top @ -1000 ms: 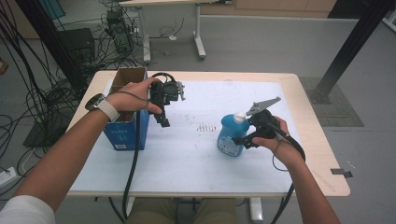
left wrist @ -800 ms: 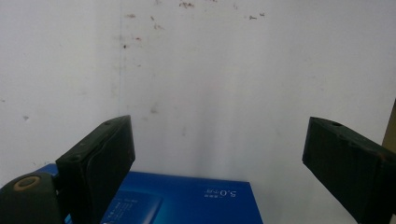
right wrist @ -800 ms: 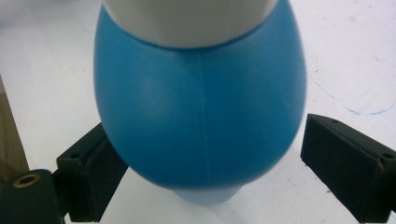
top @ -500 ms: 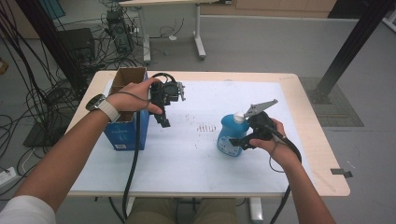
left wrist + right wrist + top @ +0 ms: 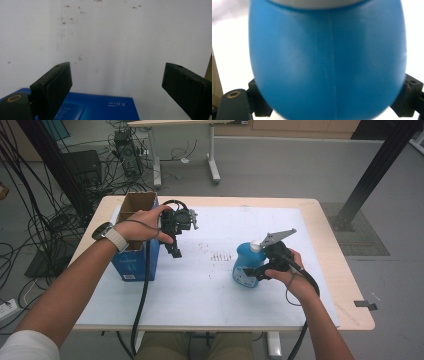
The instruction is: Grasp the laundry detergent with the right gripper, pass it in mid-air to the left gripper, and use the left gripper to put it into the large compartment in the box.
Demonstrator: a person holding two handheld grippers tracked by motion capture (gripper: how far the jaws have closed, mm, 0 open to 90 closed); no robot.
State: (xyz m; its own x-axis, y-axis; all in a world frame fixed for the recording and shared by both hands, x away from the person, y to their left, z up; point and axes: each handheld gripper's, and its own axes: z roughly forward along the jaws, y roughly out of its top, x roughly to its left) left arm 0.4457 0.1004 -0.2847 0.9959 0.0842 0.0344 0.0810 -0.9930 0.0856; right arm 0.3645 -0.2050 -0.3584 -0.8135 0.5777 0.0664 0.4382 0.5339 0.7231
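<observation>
The wooden surface (image 5: 345,285) carries a white sheet (image 5: 220,270) that covers most of its top, with faint dark specks near the middle. At about nine o'clock on that sheet stands an open blue box (image 5: 134,262) with a brown cardboard lining, upright, its mouth facing up. The left hand (image 5: 142,226) rests over the box's upper right edge and holds the left gripper (image 5: 175,251) just beside the box toward three o'clock, pointing down at the sheet; in the left gripper view its two black jaws stand wide apart with nothing between them, bare sheet behind and the blue box top at six o'clock. At about four o'clock from the sheet's centre stands the blue bottle (image 5: 247,265), rounded, upright, with a white cap at twelve o'clock. The right hand (image 5: 290,275) brings the right gripper (image 5: 255,272) against the bottle from three o'clock. In the right gripper view the bottle (image 5: 327,60) bulges between the two jaws, which flank its lower flanks at eight and four o'clock; they have just been closing around it, and whether the pads already press on it I cannot tell.
</observation>
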